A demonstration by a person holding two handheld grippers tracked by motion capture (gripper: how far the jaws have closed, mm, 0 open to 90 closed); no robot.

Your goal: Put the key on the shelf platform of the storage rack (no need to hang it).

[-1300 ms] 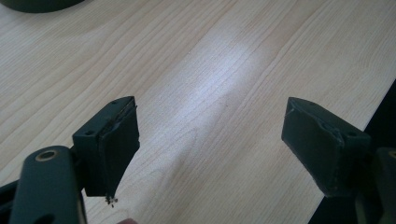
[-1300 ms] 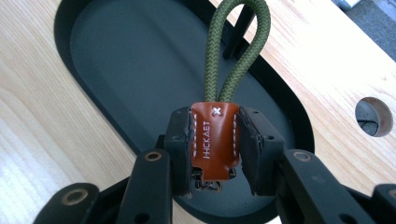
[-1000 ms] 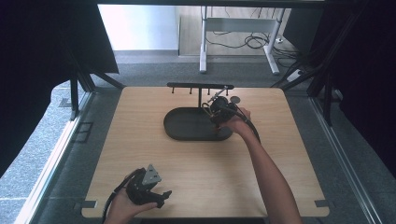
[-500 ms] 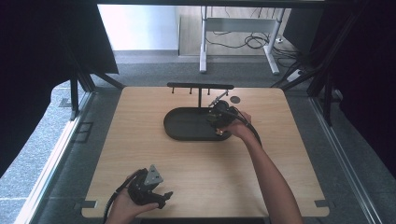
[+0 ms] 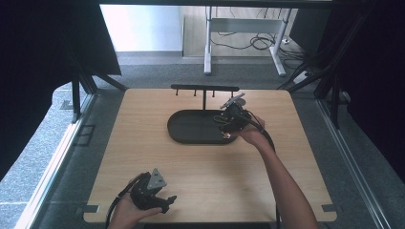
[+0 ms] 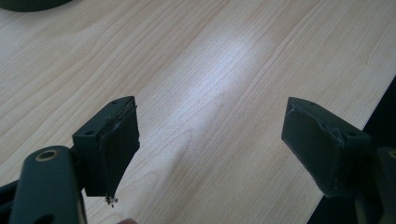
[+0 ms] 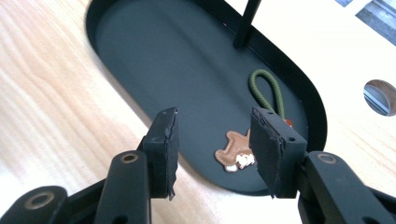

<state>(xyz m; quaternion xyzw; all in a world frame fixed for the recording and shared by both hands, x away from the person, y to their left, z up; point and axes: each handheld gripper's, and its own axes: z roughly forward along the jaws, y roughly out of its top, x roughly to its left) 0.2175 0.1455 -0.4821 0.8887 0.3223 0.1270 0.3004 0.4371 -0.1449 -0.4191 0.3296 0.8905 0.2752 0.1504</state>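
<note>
My right gripper [image 7: 212, 156] hangs over the near rim of the black oval tray [image 7: 154, 60], its 2 jaws partly apart and empty. Inside the tray lies a brown charm [image 7: 236, 149] with an olive cord loop [image 7: 268, 95]. My left gripper [image 5: 157, 198] rests wide apart near the wooden table [image 5: 143, 143] edge.

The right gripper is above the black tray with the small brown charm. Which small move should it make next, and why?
Probably shift the right gripper sideways toward the brown charm, then lower. Its jaws are open, but the charm lies half behind one jaw rather than between them, on the tray.
</note>
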